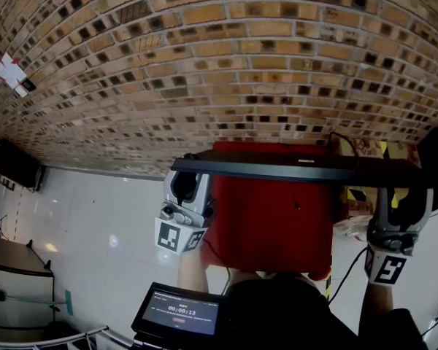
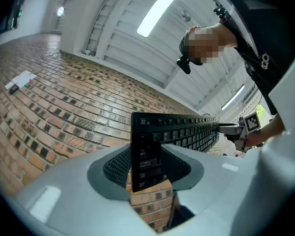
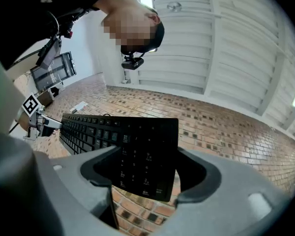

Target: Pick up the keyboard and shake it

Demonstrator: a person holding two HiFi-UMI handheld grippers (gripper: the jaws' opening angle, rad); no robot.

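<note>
- Brick wall fills the background, and the keyboard [image 1: 299, 168] hangs in front of it, clear of any support. The lift looks done, so shaking is my guess at the step in hand.
- To shake it well, both hands should move together in short, even strokes. If one end leads, the board twists between the two grips.
- The hold is only on the two short ends, so the squeeze wants to be firm before any sharp stroke, or an end may slide out.
- Left fingers [image 2: 108, 168] stand fairly narrow and are closed on the end with the escape key, which sits upright between the pads.
- Right fingers [image 3: 201, 176] stand wider and are closed on the number-pad end, with that end's corner reaching down between them.
- Each gripper carries its own end: the left gripper [image 1: 187, 184] at the head view's left, the right gripper [image 1: 400, 195] at its right. From above the board shows edge-on and about level between them.
- A black cable [image 1: 344, 138] loops up near the board's right end — worth watching, since hard shaking could whip or snag it.
- Beyond the board lies a red surface [image 1: 270, 224], which I cannot identify further.
</note>
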